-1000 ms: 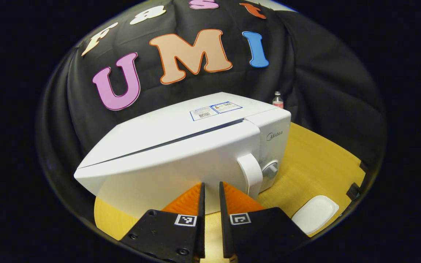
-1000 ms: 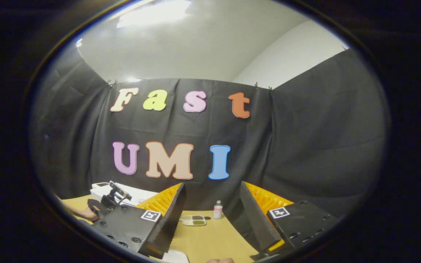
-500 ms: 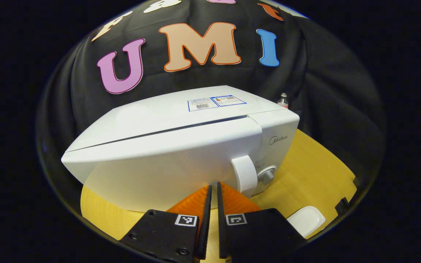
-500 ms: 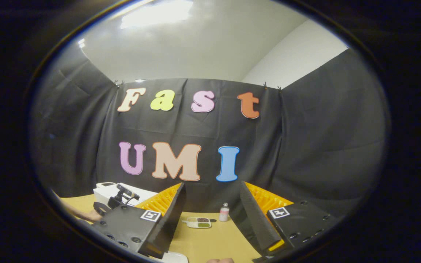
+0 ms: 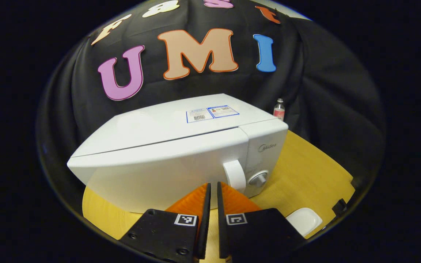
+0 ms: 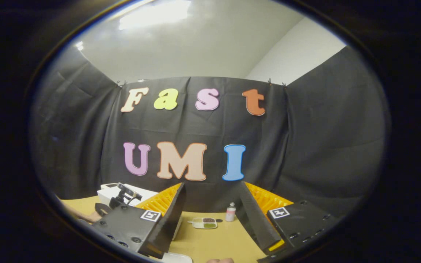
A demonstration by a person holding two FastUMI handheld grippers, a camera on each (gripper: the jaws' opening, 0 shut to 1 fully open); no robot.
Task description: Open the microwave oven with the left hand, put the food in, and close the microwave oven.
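On the yellow table (image 5: pixel 316 164), white microwave oven (image 5: pixel 181 153) door shut, left gripper (image 5: pixel 210 190) fingers nearly pressed together just before its handle (image 5: pixel 234 175), probably done closing; right gripper (image 6: pixel 210 208) spread, idle, facing food tray (image 6: pixel 204 223).

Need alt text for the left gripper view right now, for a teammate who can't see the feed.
A white microwave oven sits on a yellow table, its door looking shut. The left gripper, fingers nearly together, points at the door just left of the handle. A small bottle stands behind.
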